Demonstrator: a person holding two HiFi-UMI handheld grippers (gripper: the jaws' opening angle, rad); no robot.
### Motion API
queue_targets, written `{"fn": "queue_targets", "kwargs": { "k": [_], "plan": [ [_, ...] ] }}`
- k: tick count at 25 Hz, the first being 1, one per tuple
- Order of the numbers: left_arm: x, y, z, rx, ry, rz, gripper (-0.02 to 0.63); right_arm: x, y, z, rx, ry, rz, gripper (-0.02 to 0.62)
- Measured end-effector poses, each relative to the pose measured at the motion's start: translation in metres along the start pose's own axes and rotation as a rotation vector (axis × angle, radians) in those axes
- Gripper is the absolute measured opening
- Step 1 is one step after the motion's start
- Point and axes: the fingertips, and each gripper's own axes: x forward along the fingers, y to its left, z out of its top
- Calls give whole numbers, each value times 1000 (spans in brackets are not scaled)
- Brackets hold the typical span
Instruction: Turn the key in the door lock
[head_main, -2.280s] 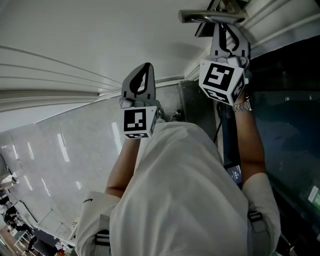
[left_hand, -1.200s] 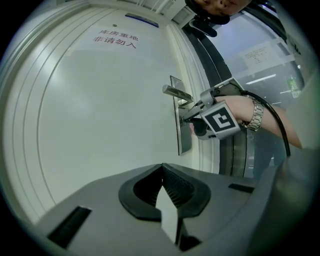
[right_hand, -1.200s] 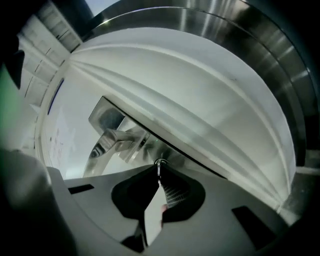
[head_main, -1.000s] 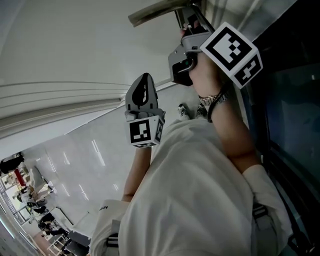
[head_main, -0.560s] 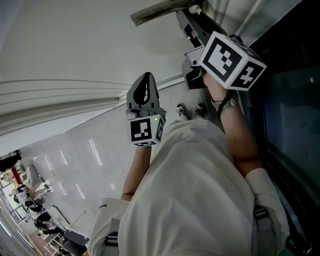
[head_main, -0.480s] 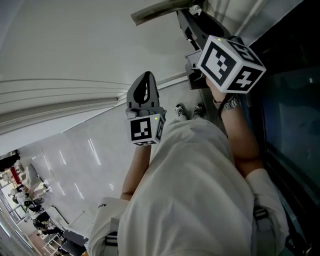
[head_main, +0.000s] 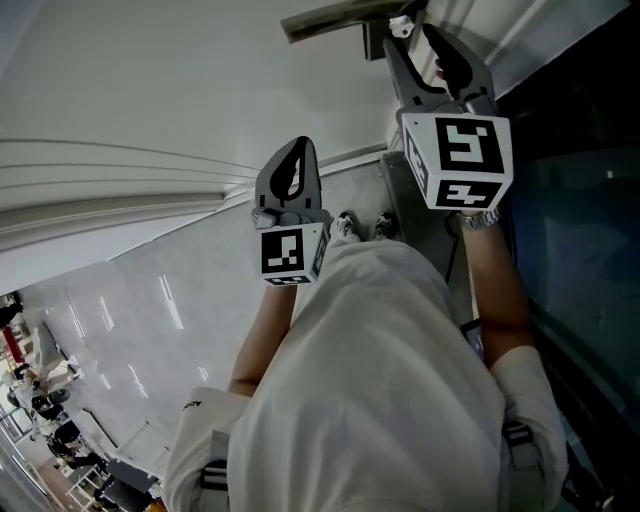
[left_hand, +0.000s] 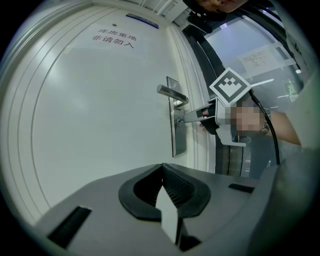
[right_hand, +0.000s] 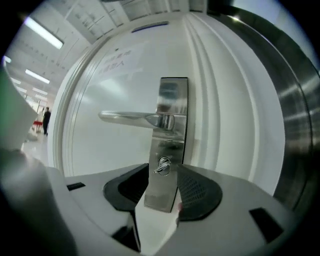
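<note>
A small silver key sits in the steel lock plate, below the lever handle. My right gripper is level at the lock with its jaws on either side of the key. The jaws have just been opening, and the pads stand clear of the key. In the head view the right gripper reaches up under the handle. My left gripper hangs back from the door, shut on nothing. The left gripper view shows its closed jaws and the right gripper at the lock plate.
The white door carries red print near its top. Dark glass panels stand right of the door frame. A glossy floor lies to the left, with people far off.
The right gripper has rolled upright, so its marker cube now faces me squarely. Its jaws have opened off the key. The left gripper has stayed where it was.
</note>
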Motion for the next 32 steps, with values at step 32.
{"fn": "queue_targets", "kwargs": {
  "k": [32],
  "plan": [
    [0,9,-12,-16,-3,-35,9,22,11,-22,-1366,110,-120,90]
  ]
}}
